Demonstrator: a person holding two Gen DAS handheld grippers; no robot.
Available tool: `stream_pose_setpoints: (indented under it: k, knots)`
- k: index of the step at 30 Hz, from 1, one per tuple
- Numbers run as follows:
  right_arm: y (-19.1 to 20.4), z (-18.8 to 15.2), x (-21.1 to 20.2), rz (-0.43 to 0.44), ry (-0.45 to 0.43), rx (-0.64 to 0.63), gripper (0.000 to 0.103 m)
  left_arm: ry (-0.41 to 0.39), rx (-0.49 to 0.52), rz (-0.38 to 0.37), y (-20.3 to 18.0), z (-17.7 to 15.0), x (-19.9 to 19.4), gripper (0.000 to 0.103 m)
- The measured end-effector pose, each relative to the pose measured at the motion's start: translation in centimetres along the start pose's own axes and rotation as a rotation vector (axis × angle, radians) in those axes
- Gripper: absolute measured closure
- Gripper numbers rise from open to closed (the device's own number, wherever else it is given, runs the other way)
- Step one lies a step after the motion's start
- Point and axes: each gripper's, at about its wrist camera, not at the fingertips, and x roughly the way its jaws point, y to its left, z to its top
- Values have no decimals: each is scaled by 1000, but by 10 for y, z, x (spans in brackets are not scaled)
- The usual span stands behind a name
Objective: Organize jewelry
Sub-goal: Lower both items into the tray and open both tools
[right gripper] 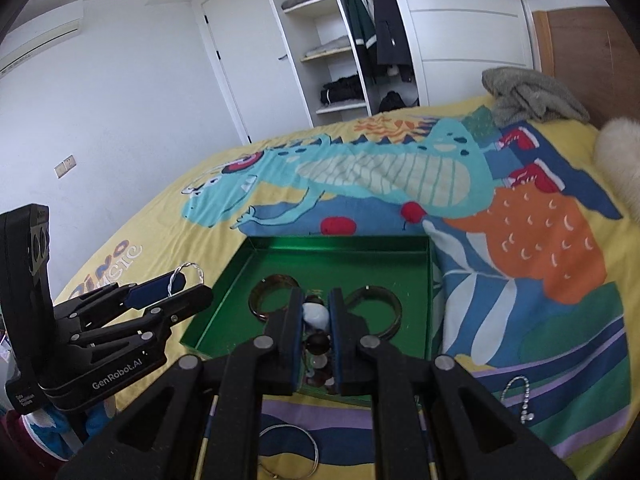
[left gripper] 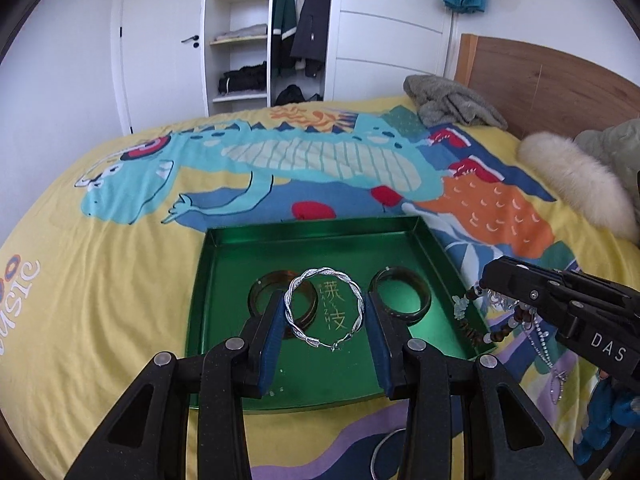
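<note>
A green metal tray (left gripper: 216, 280) lies on the bed and holds two dark brown bangles (left gripper: 400, 294) (left gripper: 276, 300). My left gripper (left gripper: 324, 320) is shut on a twisted silver bangle (left gripper: 326, 308) and holds it above the tray's middle. My right gripper (right gripper: 316, 332) is shut on a beaded bracelet (right gripper: 316, 316) of white and brown beads, just above the tray's near edge (right gripper: 200, 340). In the left wrist view the beaded bracelet (left gripper: 472, 320) hangs from the right gripper beside the tray's right wall.
A thin silver hoop (right gripper: 288, 452) and a sparkly silver chain (right gripper: 520, 396) lie on the dinosaur bedspread in front of the tray. A grey blanket (left gripper: 452, 104), a furry cushion (left gripper: 572, 184) and the wooden headboard (left gripper: 552, 76) are at the far right. A wardrobe stands behind.
</note>
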Motion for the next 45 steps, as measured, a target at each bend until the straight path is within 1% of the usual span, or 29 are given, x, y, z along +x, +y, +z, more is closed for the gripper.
stream_pose_setpoints:
  k: [5,9,17,23,27,28,30,31,32,36,39,42,45]
  knots:
    - [-19,-24,52,-3,82,34,92,75,-4,16,-1,-16,46,64]
    - [-30,-37,77,-13,137,58,92,123,-10,21,-4,-26,68,64]
    - [-45,-49,95,-61,202,60,92,176,-23,42,-4,-39,90,64]
    - [-42,-52,98,-93,211,15,91,172,-1,65,-6,-42,92,64]
    - [-41,-55,101,-136,233,-13,90,166,2,85,-7,-43,92,63]
    - [-42,-55,100,-141,235,-12,90,165,-1,88,-7,-43,93,63]
    - [-42,-55,98,-149,234,-8,82,164,-7,92,-6,-43,93,63]
    - [-42,-54,97,-150,233,-3,77,164,-8,93,-6,-42,93,63]
    - [-42,-53,94,-149,230,-1,74,163,-8,95,-6,-42,93,61]
    - [-35,-47,75,-139,184,-11,73,165,-13,94,-2,-43,90,55]
    - [-27,-41,52,-120,132,-9,72,173,-14,101,0,-43,85,54]
    - [-16,-33,26,-121,88,-37,70,160,-23,106,4,-41,70,53]
    - [-5,-27,-2,-123,44,-47,70,134,-25,111,6,-36,45,51]
